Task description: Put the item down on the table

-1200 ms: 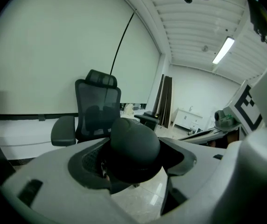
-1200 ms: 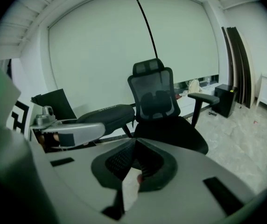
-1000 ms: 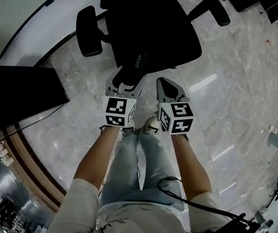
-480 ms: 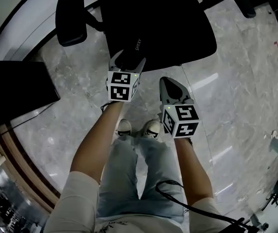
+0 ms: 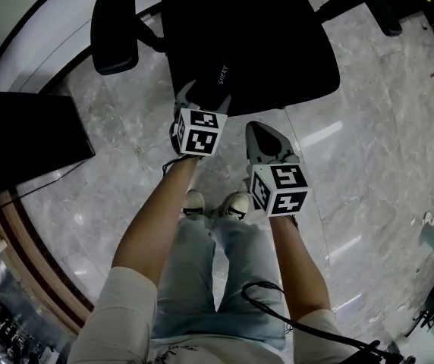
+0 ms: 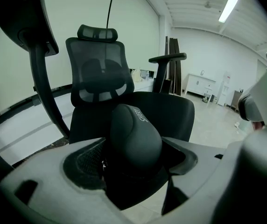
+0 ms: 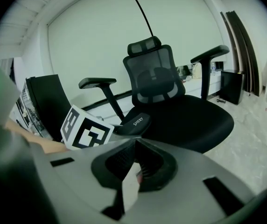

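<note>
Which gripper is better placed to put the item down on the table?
Left. The left gripper already has its jaws shut on the black rounded item marked SHERY. The right gripper has its jaws together, with nothing between them.

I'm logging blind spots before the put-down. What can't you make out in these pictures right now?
- Head view: the black item merges with the black chair seat behind it; its outline is lost.
- Left gripper view: the left gripper covers the item's lower end.
- Head view: a black slab is cut off by the left edge; whether it is the table is unclear.
</note>
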